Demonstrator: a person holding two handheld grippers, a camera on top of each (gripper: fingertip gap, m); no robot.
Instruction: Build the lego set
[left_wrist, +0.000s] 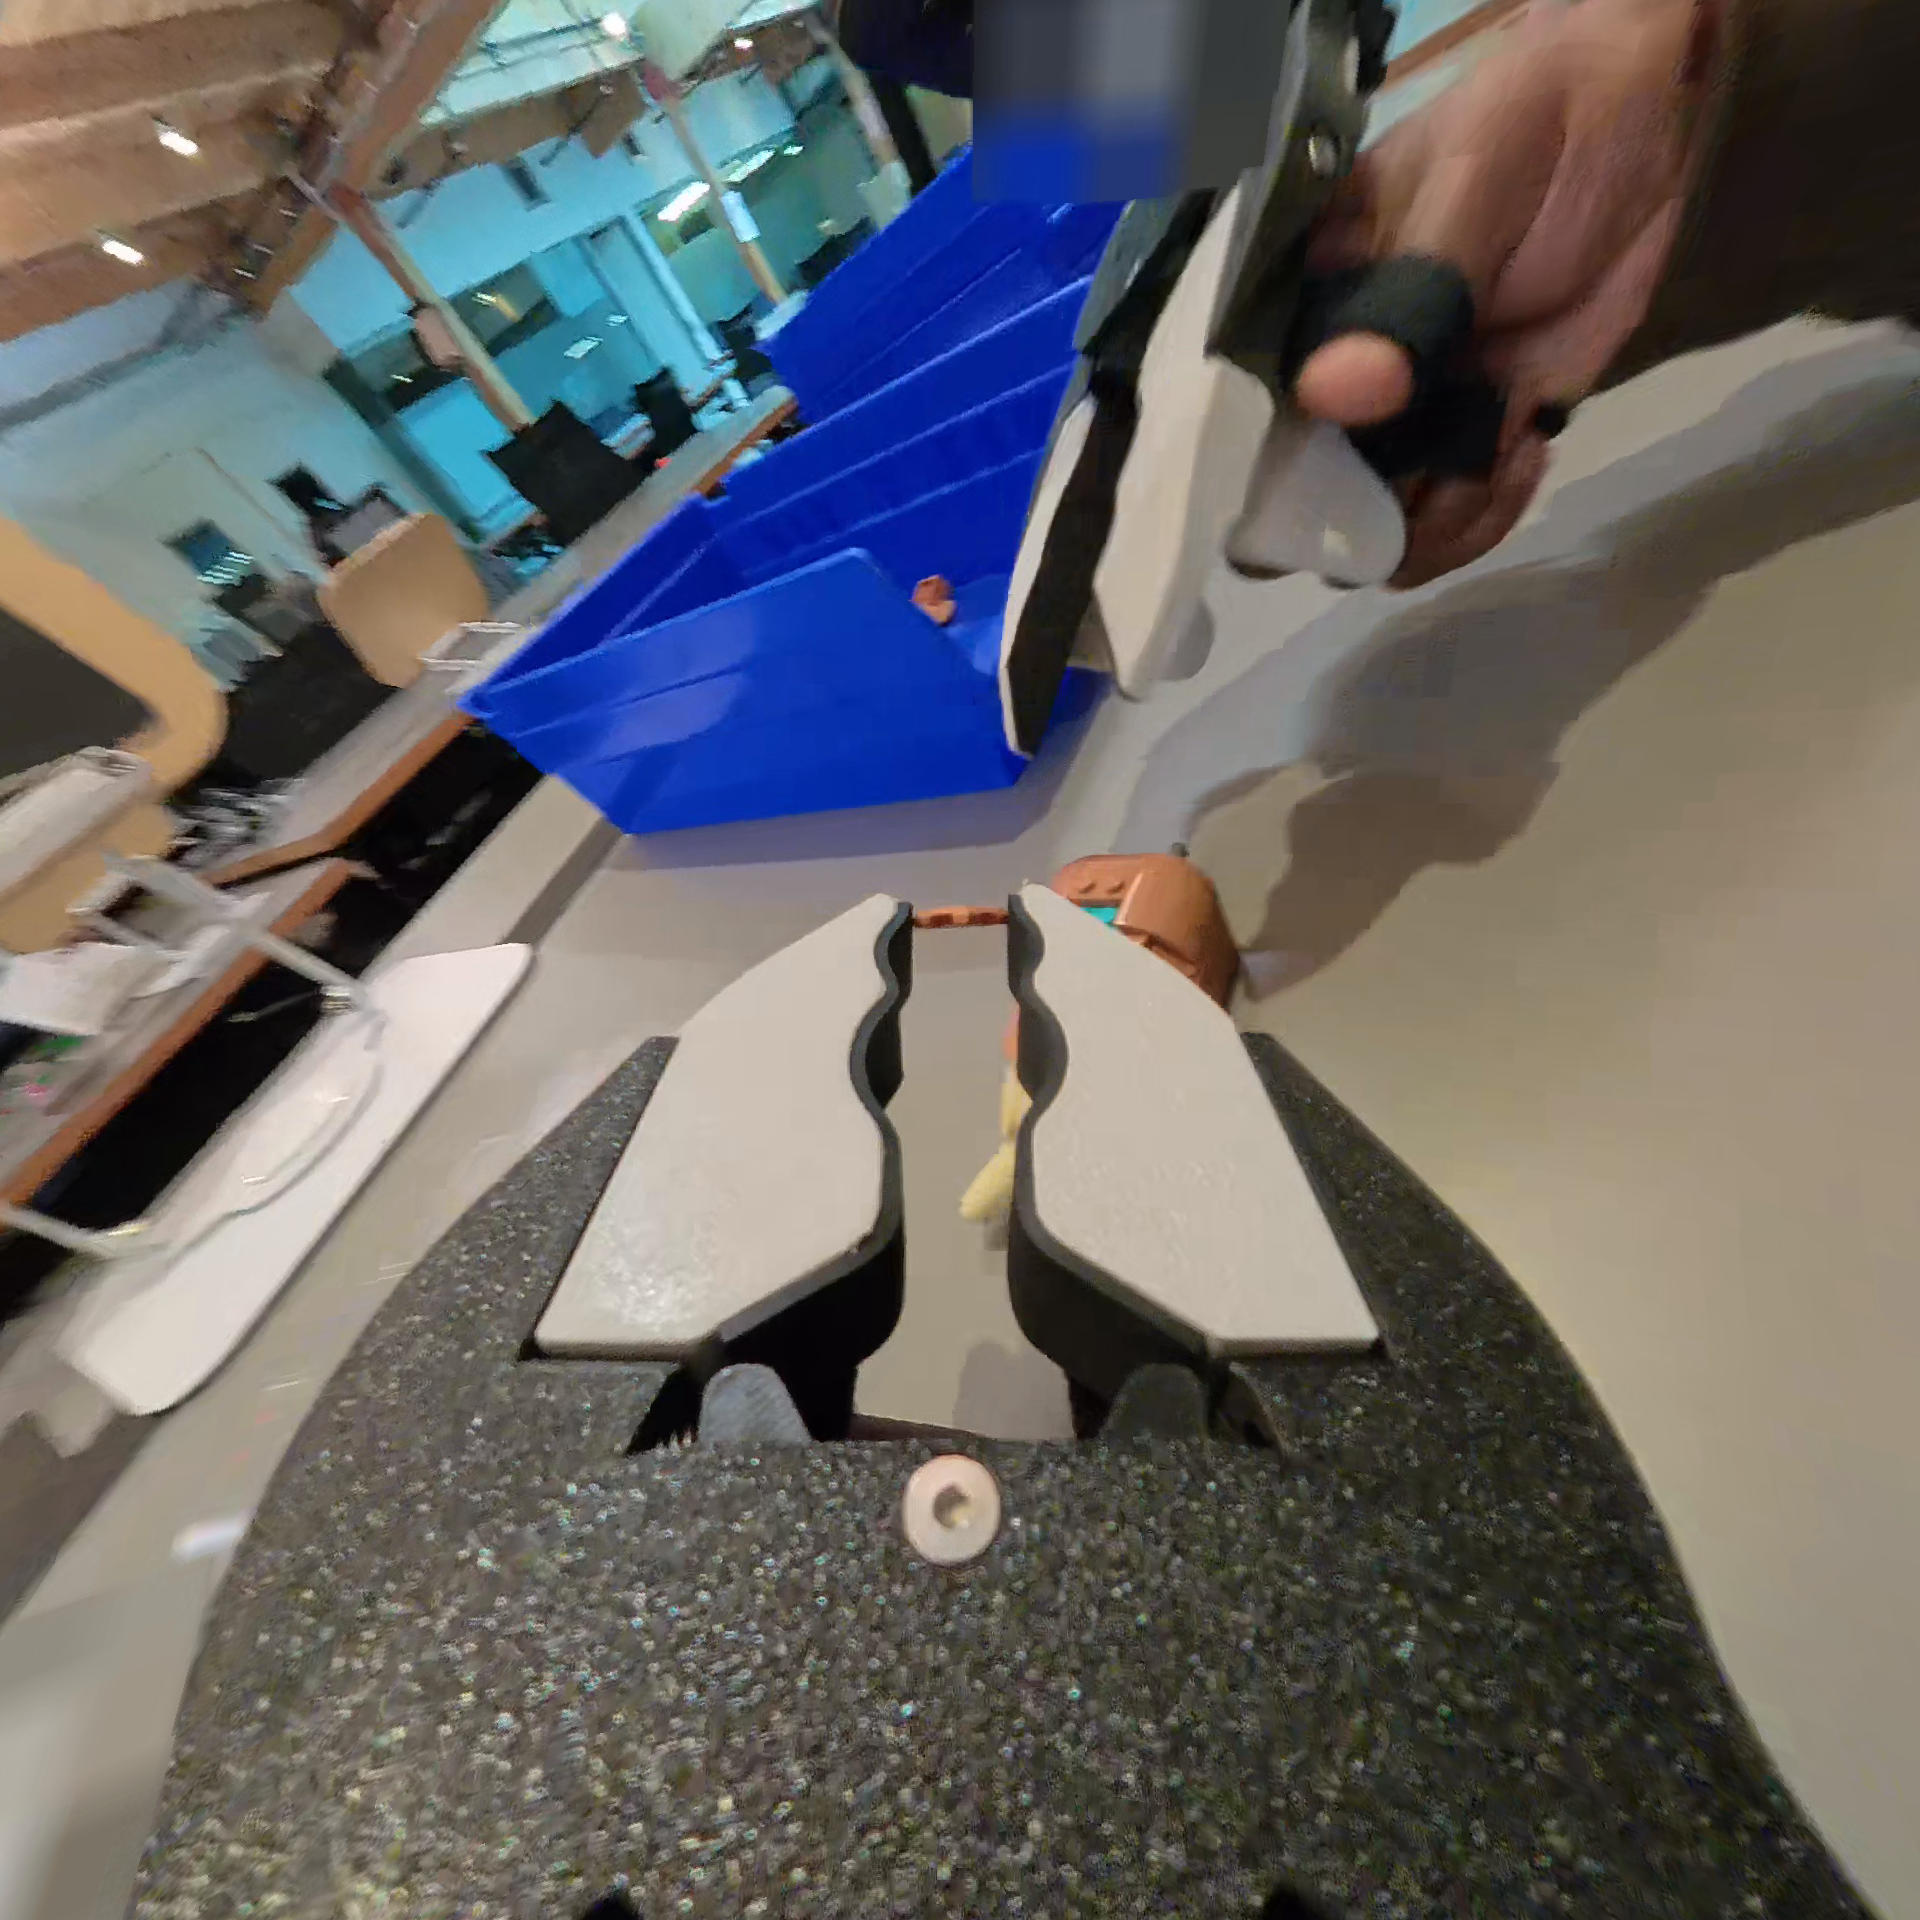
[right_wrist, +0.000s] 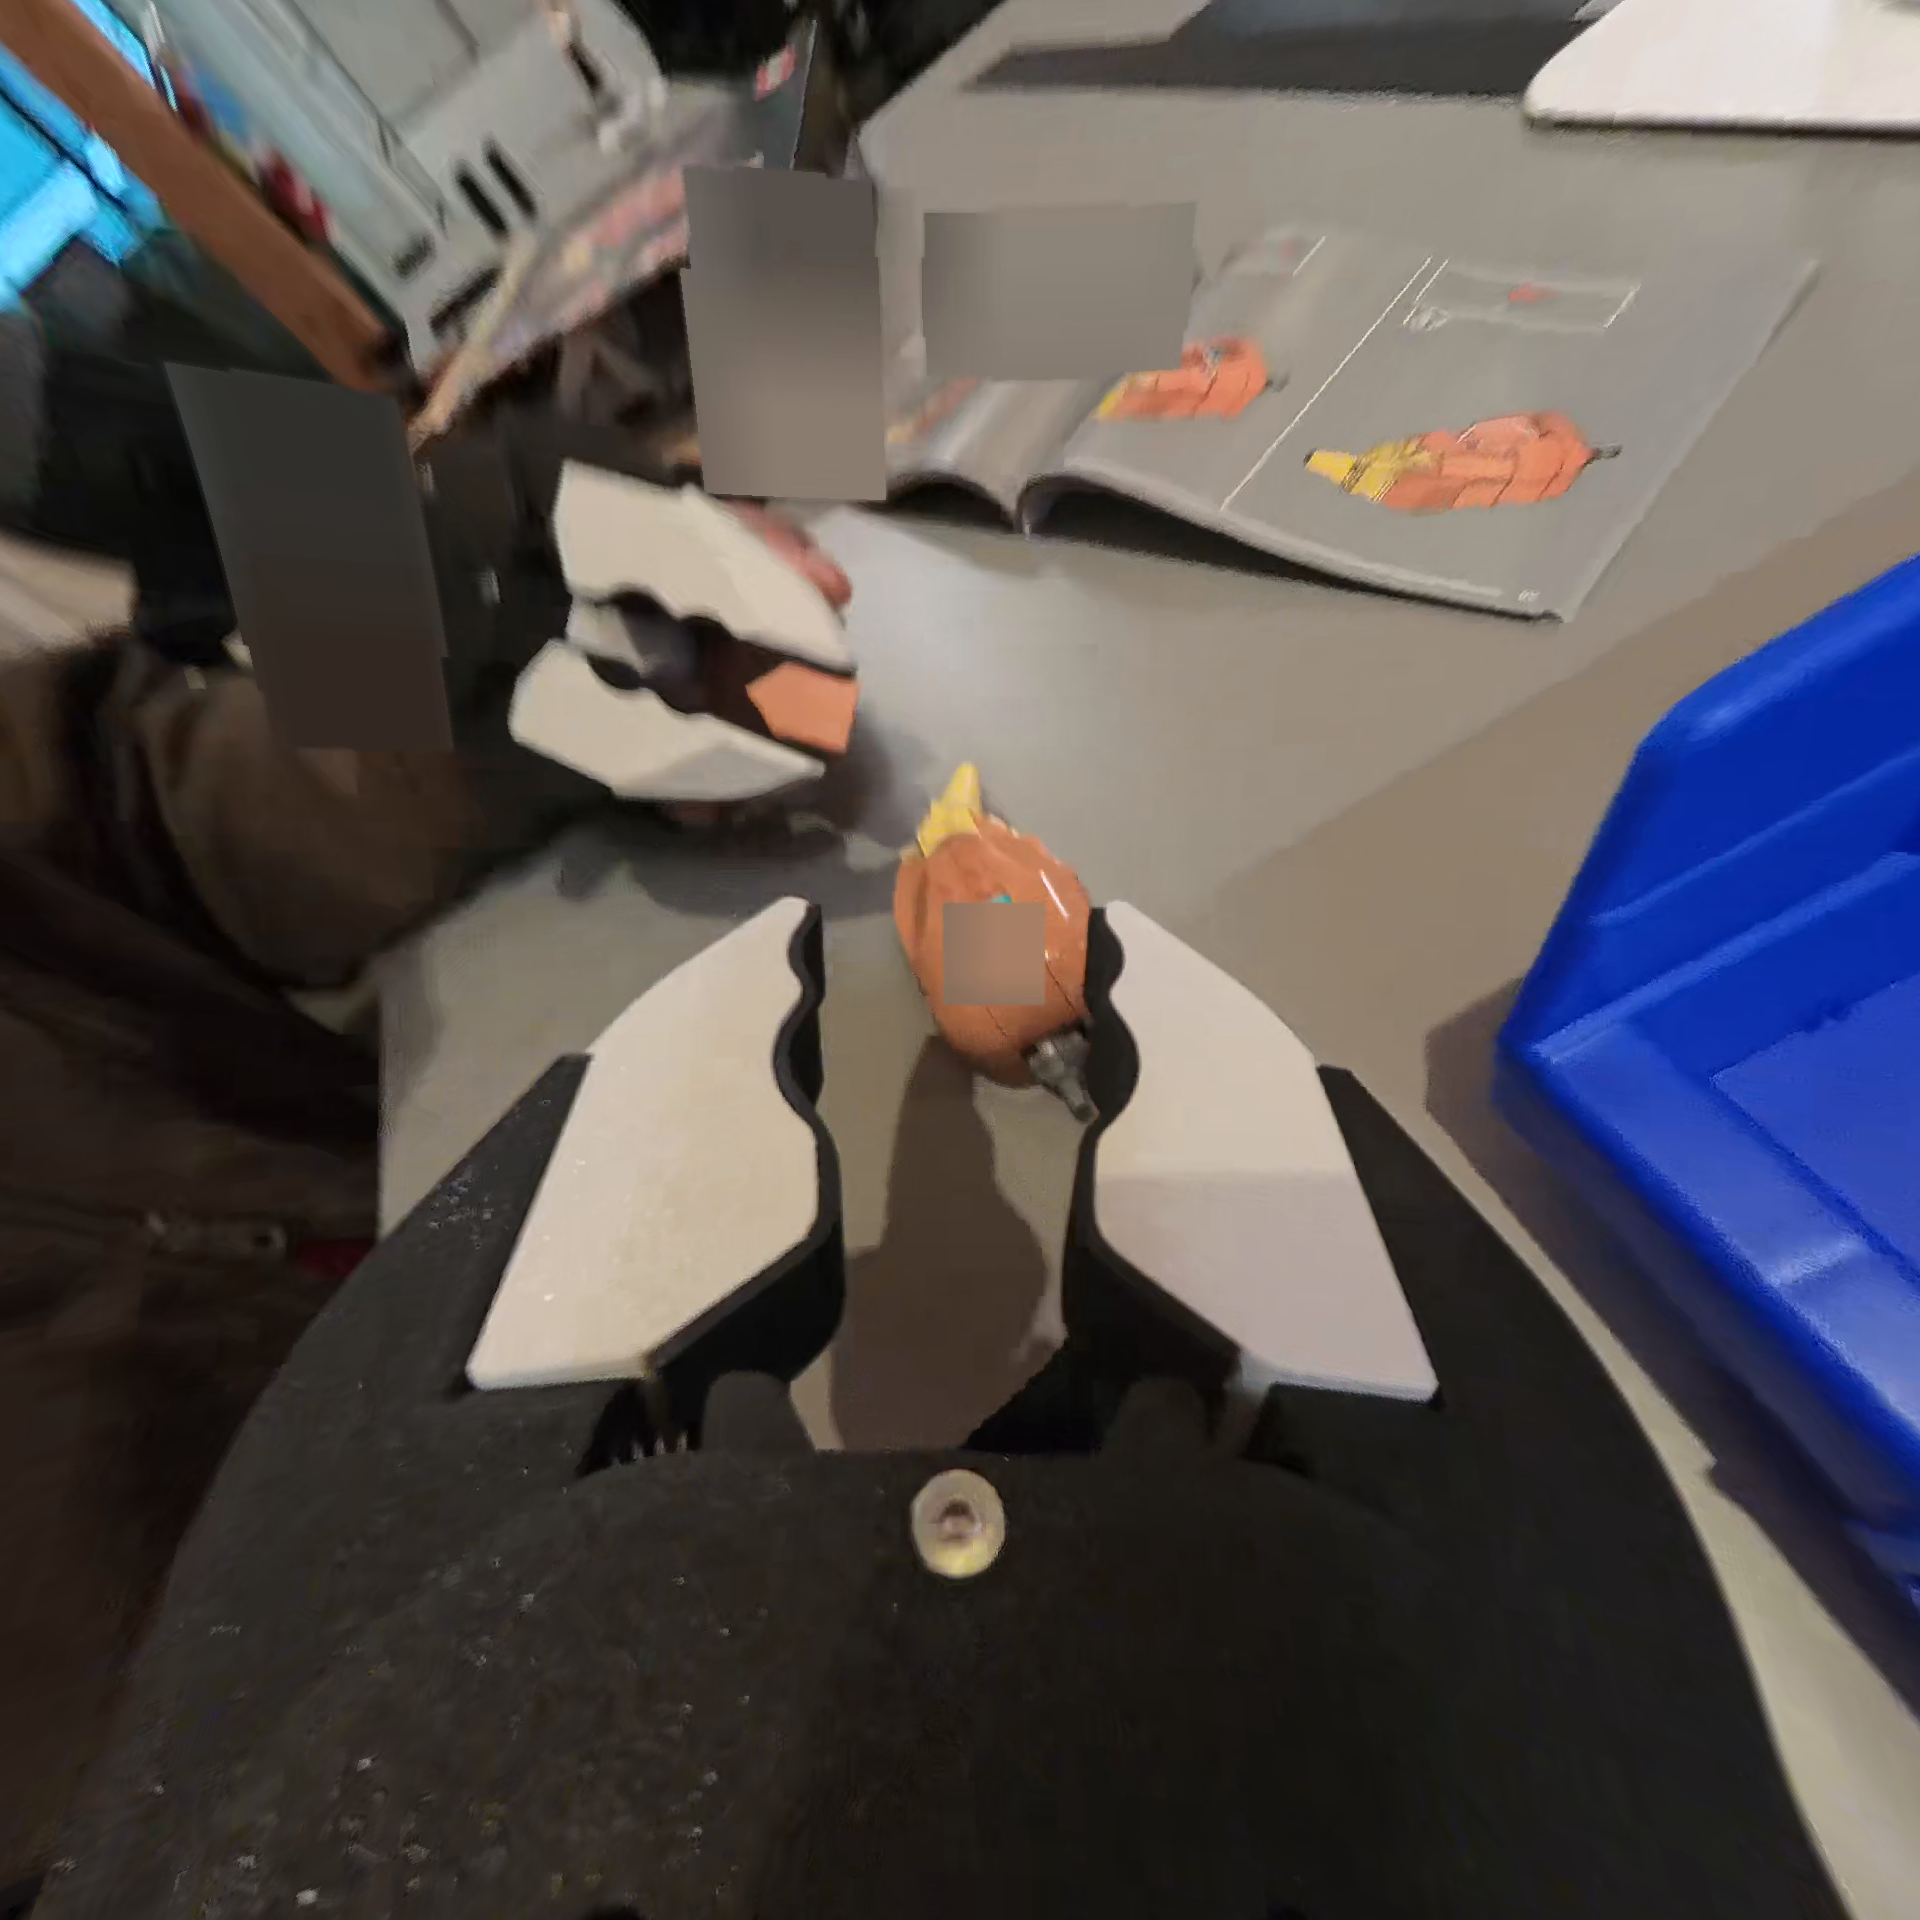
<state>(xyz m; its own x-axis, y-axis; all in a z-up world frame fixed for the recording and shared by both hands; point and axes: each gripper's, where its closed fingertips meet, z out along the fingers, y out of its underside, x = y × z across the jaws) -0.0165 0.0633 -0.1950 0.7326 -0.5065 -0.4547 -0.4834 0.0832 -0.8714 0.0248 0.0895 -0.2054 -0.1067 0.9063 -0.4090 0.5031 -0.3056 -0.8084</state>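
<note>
A small orange-brown lego model (right_wrist: 966, 868) with a yellow pointed end and a dark grey pin lies on the grey table. It also shows in the left wrist view (left_wrist: 1153, 920), just past my left fingertips. My left gripper (left_wrist: 959, 920) is shut on a thin orange-brown flat piece (left_wrist: 959, 916) held across its tips. In the right wrist view the left gripper (right_wrist: 821, 707) shows with that piece (right_wrist: 805, 704), to the left of the model. My right gripper (right_wrist: 961, 920) is open, its tips on either side of the model's near end. In the left wrist view it (left_wrist: 1049, 686) hangs above the bins.
Blue plastic bins (left_wrist: 779, 707) stand at the far side, one holding a small brown piece (left_wrist: 932, 597); a bin (right_wrist: 1714, 1039) is close on my right. An open instruction booklet (right_wrist: 1351, 436) lies beyond the model. A clear plastic bag (left_wrist: 312, 1143) lies left, near the table edge.
</note>
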